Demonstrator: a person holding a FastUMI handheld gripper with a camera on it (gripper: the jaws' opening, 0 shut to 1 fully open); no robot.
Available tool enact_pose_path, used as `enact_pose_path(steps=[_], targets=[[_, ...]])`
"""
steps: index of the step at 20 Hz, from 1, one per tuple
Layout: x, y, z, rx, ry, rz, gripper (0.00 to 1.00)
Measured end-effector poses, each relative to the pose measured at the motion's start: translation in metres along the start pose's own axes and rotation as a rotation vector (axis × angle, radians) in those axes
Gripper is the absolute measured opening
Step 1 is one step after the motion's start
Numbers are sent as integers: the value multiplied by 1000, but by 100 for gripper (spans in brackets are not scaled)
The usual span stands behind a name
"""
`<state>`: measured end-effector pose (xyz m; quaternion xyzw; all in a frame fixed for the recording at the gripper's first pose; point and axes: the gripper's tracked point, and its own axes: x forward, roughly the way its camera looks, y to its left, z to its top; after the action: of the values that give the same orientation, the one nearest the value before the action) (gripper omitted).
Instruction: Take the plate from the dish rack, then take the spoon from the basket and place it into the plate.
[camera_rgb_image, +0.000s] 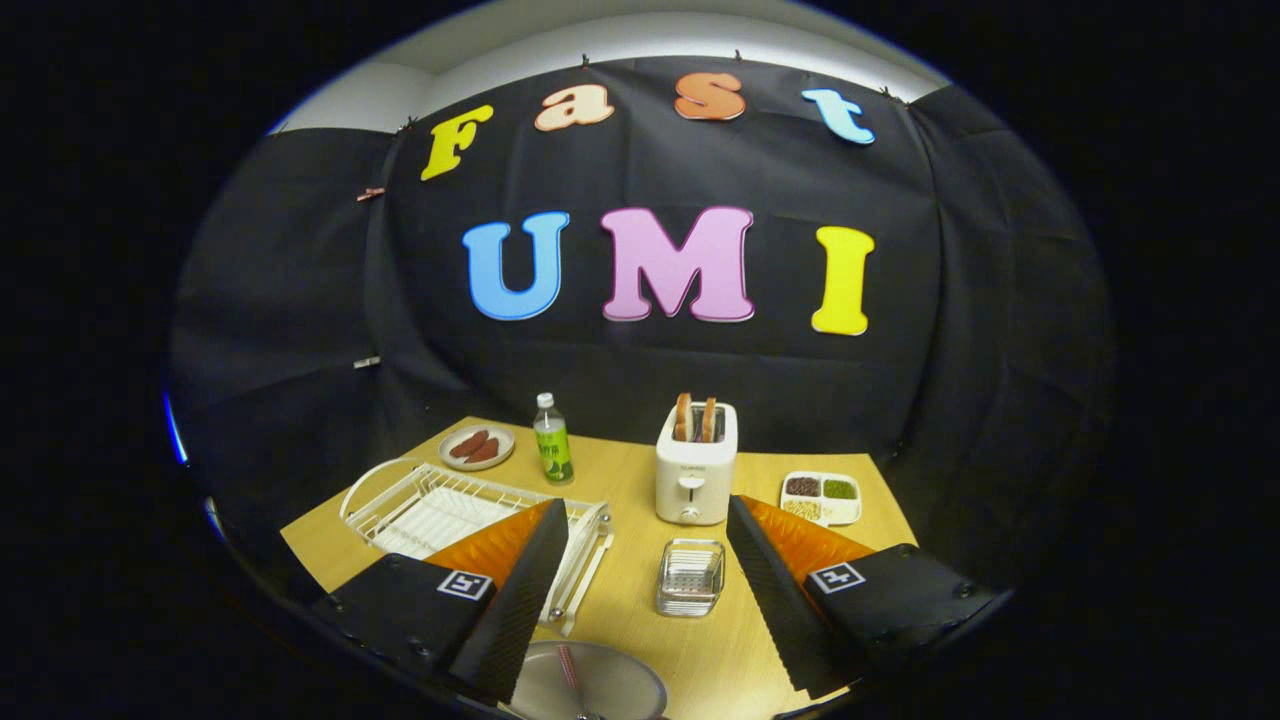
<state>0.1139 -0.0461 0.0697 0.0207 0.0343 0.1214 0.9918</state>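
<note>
The gripper (648, 520) hangs above the table (640, 480) with its fingers spread wide, grasping nothing. Below and between them, close in, lies the plate (600, 690) with the spoon (570, 668) resting in it. Just ahead between the fingers sits the small wire basket (690, 577). The white dish rack (440, 505) lies behind the left finger. Beyond stand a toaster (696, 463), a bottle (552, 440), a small dish (477, 447) and a divided tray (821, 496).
</note>
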Motion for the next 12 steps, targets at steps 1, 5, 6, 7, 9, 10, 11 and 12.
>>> enact_pose_path(steps=[1,5,6,7,9,10,11,12], targets=[[-6,-3,13,0,-28,-32,98],[-32,-6,46,-6,-94,-152,98],[-39,-4,52,4,-105,-176,98],[-45,0,56,21,-113,-198,98],[-53,11,60,47,-125,-222,98],[-56,16,62,60,-131,-236,98],[-60,21,65,67,-144,-246,98],[-62,26,69,64,-158,-257,98]])
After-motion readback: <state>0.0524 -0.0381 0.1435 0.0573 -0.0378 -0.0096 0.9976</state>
